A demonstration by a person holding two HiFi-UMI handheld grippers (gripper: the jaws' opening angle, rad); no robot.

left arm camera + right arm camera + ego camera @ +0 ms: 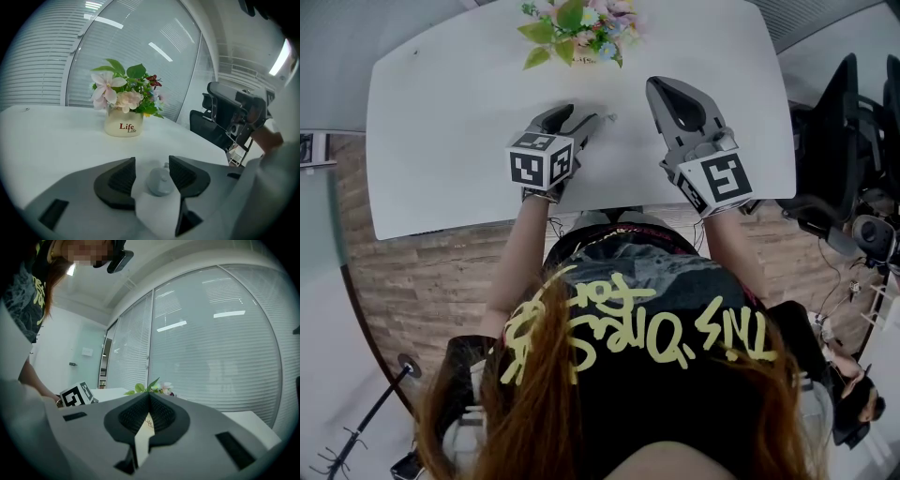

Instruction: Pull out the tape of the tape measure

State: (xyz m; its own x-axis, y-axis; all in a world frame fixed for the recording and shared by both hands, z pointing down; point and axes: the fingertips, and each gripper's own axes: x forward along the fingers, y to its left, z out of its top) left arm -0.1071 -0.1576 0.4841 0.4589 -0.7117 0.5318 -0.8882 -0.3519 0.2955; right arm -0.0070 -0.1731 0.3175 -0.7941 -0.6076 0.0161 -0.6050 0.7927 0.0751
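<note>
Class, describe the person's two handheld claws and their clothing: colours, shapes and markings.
The left claw and right claw both have smooth, pale grey, wedge-shaped shells with black ribbed pads. Each carries a cube of black-and-white square markers. The person wears a black T-shirt with yellow lettering.

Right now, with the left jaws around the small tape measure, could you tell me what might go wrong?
1. The left gripper is open around the round grey tape measure, not pressing it; closing off-centre could push it across the smooth table.
2. The right gripper is shut and must open to catch the tiny tab; it may slip.
</note>
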